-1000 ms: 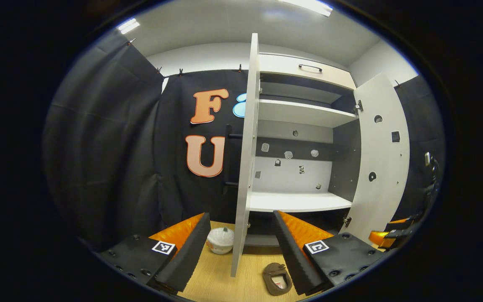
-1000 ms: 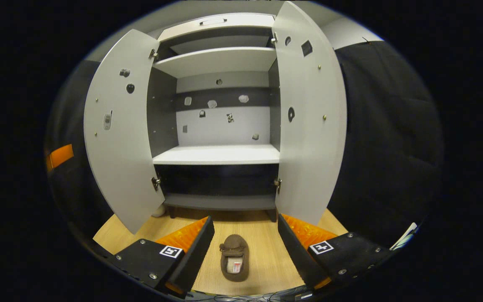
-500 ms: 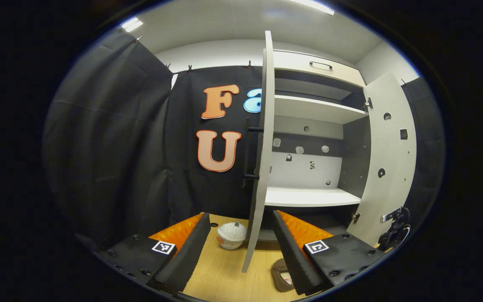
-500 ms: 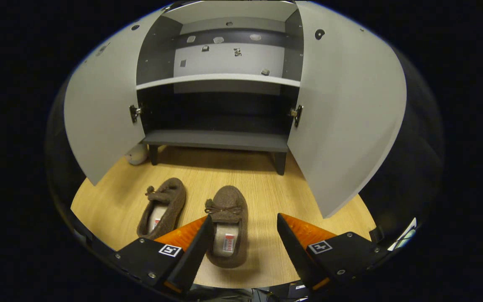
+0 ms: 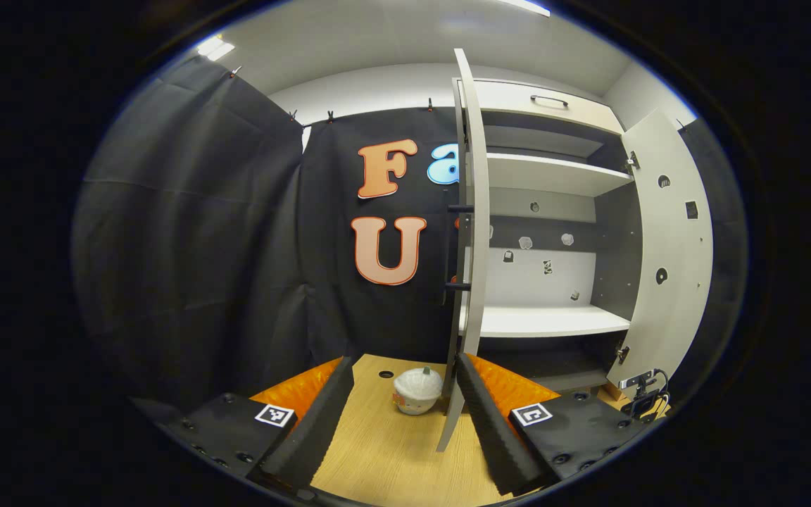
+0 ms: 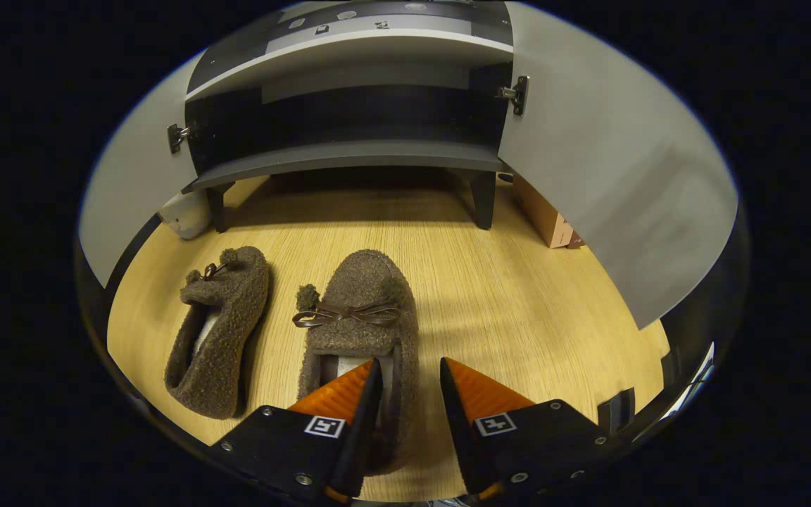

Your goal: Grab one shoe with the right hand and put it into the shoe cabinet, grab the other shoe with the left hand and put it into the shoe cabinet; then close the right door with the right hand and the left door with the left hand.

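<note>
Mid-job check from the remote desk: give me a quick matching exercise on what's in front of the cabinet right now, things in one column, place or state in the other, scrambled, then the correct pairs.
Things:
1. right tongs
2. left tongs
3. left-hand slipper
4. cardboard box

Places or states:
A. lying free on the wood floor, untouched
B. open, spread either side of the left door's edge
C. on the floor behind the right door
D. one finger inside the nearer slipper, one outside its side wall, straddling it

Pairs: 1-D, 2-B, 3-A, 4-C

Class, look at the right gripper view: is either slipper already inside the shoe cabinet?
No, both slippers lie on the wooden floor before it.
</note>
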The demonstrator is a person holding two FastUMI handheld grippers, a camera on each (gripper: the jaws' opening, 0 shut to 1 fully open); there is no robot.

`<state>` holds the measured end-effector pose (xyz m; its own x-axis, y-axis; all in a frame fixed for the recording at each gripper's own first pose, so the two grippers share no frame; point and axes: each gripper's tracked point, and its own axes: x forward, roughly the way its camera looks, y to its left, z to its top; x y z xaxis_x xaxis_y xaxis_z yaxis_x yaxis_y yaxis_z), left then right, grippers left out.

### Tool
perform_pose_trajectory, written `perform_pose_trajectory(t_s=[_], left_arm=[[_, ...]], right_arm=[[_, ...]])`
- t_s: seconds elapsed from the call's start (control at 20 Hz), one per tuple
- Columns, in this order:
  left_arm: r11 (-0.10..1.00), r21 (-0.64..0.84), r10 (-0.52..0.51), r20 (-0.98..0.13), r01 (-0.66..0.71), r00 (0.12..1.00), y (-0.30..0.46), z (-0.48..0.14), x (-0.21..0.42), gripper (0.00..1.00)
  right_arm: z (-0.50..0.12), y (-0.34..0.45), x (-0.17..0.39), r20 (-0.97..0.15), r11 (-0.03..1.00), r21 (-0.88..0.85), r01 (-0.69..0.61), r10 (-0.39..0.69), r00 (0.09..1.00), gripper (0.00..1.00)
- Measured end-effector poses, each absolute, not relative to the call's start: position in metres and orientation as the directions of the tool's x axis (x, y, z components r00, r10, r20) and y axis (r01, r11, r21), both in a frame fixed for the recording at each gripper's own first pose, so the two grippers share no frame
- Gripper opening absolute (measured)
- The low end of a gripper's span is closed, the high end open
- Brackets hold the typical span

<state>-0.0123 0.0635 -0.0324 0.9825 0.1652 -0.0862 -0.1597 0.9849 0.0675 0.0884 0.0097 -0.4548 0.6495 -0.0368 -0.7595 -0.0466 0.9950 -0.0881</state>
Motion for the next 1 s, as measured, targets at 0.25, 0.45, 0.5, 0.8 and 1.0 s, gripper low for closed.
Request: perform_pose_trajectory(t_s=[0.25, 0.45, 0.5, 0.8, 1.0], left_arm=[[0.985, 0.073, 0.165, -0.089, -0.159, 0.982, 0.064, -0.032, -0.016, 0.96], [0.986, 0.067, 0.159, -0.079, -0.154, 0.984, 0.063, -0.028, -0.015, 0.96], [0.986, 0.064, 0.156, -0.075, -0.151, 0.985, 0.062, -0.027, -0.015, 0.96], [0.99, 0.063, 0.131, -0.051, -0.128, 0.99, 0.055, -0.024, -0.017, 0.96], [0.991, 0.064, 0.123, -0.042, -0.12, 0.991, 0.058, -0.023, -0.019, 0.96]], right_arm=[[-0.461, 0.009, 0.092, -0.773, 0.998, -0.063, -0.001, -0.048, 0.632, 0.1], [-0.421, 0.011, 0.098, -0.745, 0.997, -0.072, -0.003, -0.052, 0.665, 0.01], [-0.407, 0.016, 0.101, -0.732, 0.998, -0.069, -0.009, -0.045, 0.68, 0.01], [-0.303, 0.045, 0.121, -0.648, 1.0, -0.009, -0.025, 0.013, 0.761, 0.01], [-0.23, 0.063, 0.138, -0.57, 0.999, 0.021, -0.042, 0.046, 0.821, 0.01]])
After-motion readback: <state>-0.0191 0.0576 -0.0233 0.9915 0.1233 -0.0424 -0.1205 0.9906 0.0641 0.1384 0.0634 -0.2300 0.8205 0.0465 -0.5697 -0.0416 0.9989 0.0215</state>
